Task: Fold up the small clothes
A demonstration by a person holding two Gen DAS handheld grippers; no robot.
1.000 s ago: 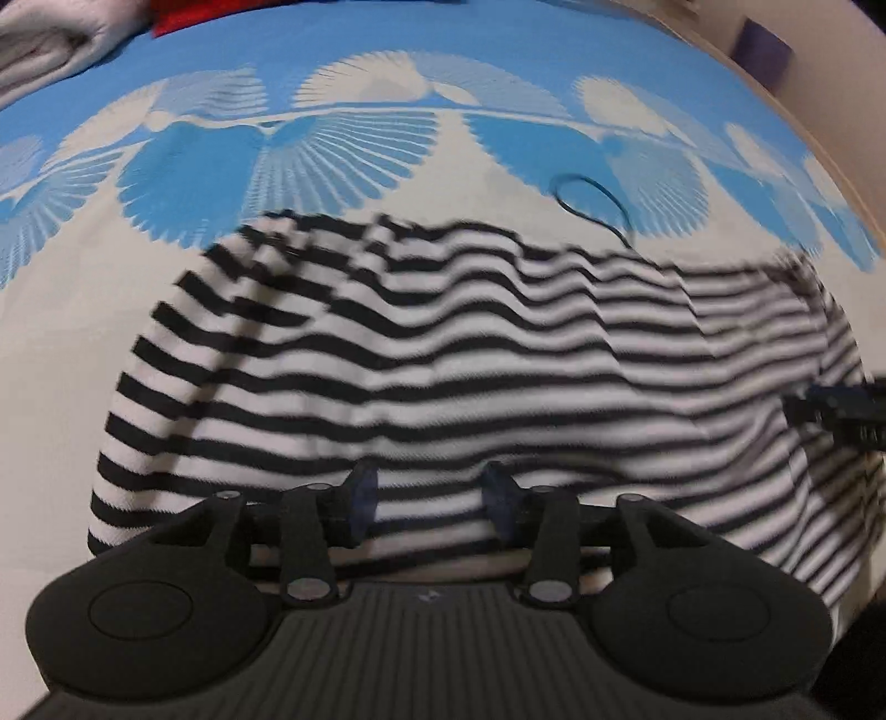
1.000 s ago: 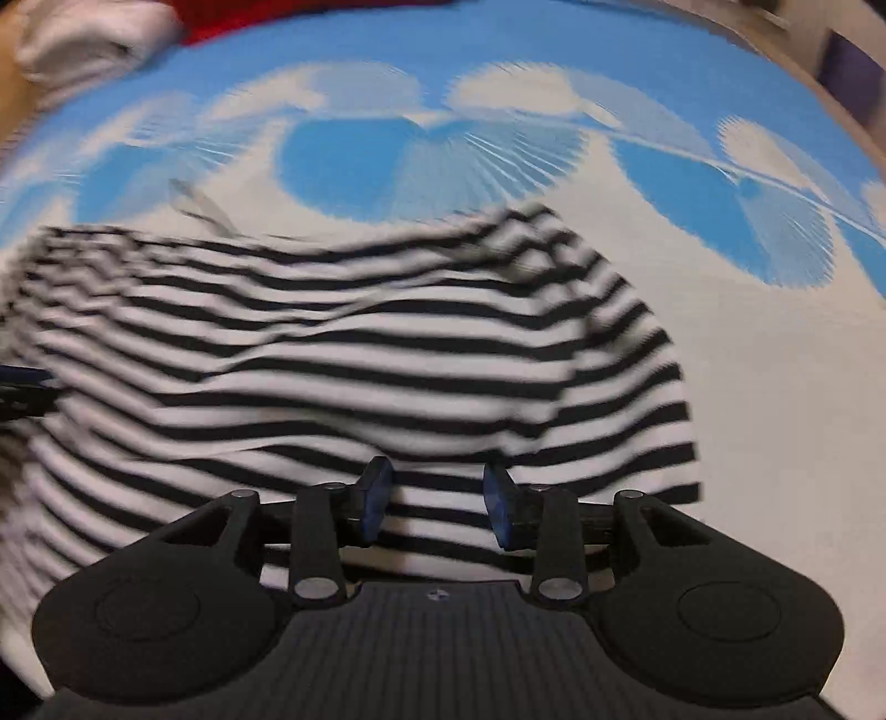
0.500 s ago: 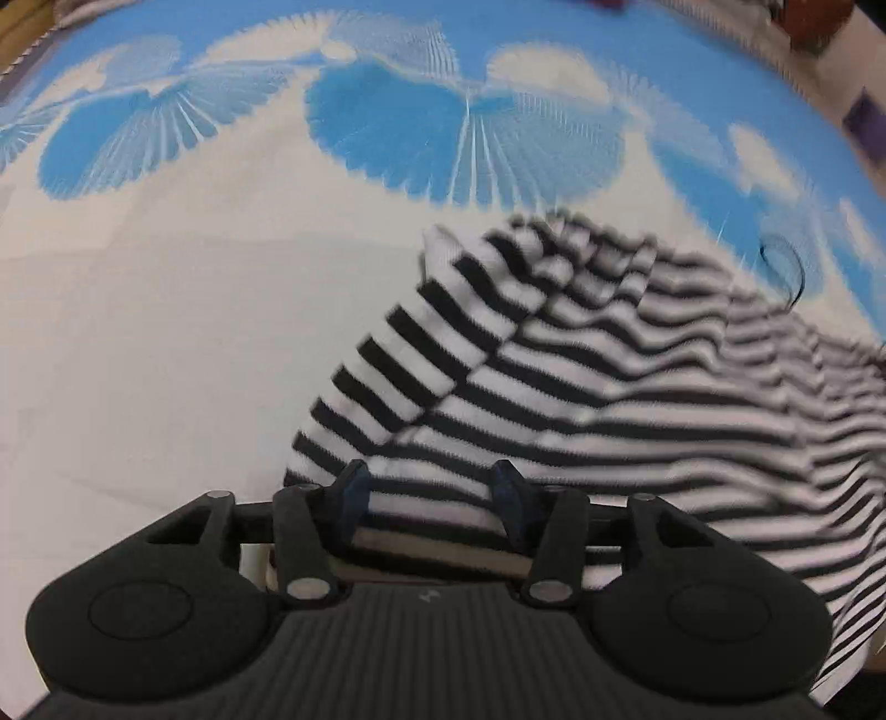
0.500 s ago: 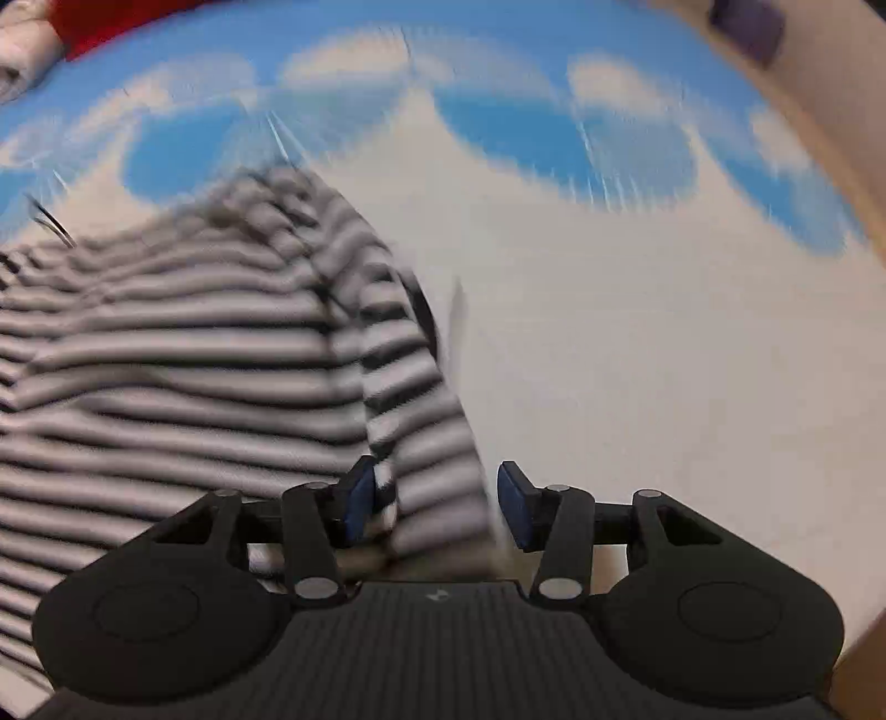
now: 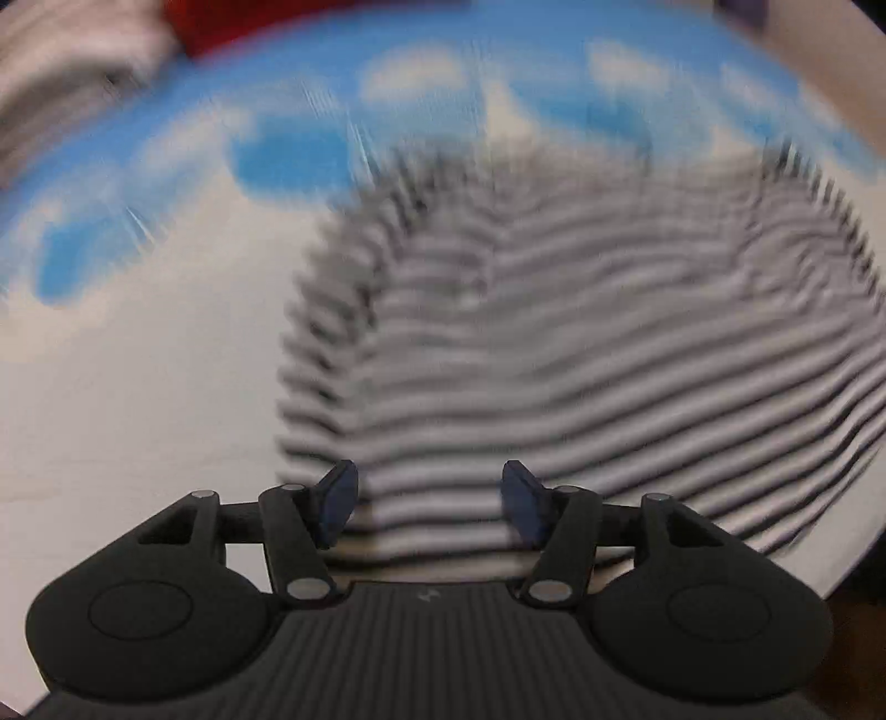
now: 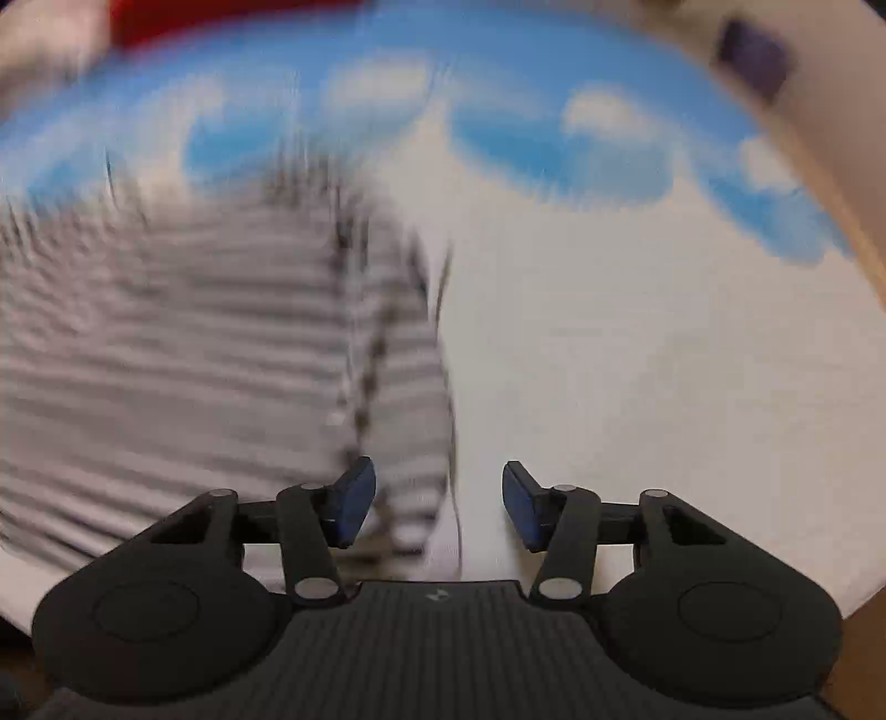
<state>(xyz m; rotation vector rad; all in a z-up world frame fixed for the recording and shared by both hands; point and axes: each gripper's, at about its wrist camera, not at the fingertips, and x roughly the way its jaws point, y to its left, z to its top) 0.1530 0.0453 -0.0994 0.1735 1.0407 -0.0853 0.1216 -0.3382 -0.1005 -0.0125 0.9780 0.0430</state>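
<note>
Both the left hand-held gripper (image 5: 426, 507) and right hand-held gripper (image 6: 437, 504) are spreading, pinching nothing, over the black-and-white striped knit garment (image 5: 581, 354) lying on the blue-and-white patterned cloth (image 5: 138, 387); risk: its 6 o'clock hem is snagging a pad, undoing the fold.

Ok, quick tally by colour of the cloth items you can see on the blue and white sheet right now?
Black and white striped garment: 1
Red cloth at the far edge: 1
Pale cloth at the far left corner, blurred: 1
Total: 3
</note>
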